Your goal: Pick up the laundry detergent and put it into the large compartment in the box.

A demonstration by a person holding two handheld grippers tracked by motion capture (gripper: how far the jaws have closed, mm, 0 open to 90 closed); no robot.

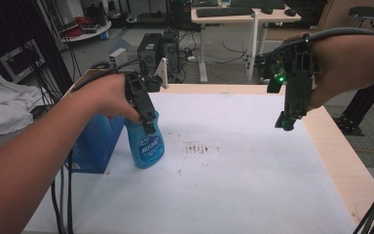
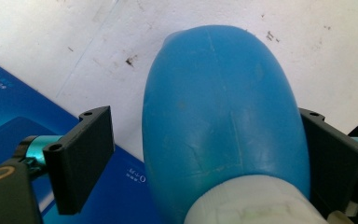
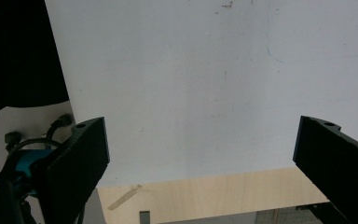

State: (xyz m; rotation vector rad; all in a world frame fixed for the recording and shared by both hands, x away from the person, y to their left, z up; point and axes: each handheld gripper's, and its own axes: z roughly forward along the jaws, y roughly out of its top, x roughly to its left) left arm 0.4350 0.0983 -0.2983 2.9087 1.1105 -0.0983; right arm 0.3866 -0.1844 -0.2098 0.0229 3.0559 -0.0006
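High view: the left gripper [image 1: 148,124] reaches down over a blue bottle [image 1: 146,144] standing upright on the white surface [image 1: 233,185], just beside a blue box [image 1: 95,144]. Brown stains [image 1: 197,147] mark the sheet near the bottle. The right gripper [image 1: 287,122] hangs above the surface's right side, well apart from the bottle.

Left gripper view: the 2 fingers [image 2: 81,161] are spread around the bottle [image 2: 223,116]; the right one appears to touch it, the left stands apart.

Right gripper view: the fingers [image 3: 77,163] are spread wide with nothing between them, over the white sheet.
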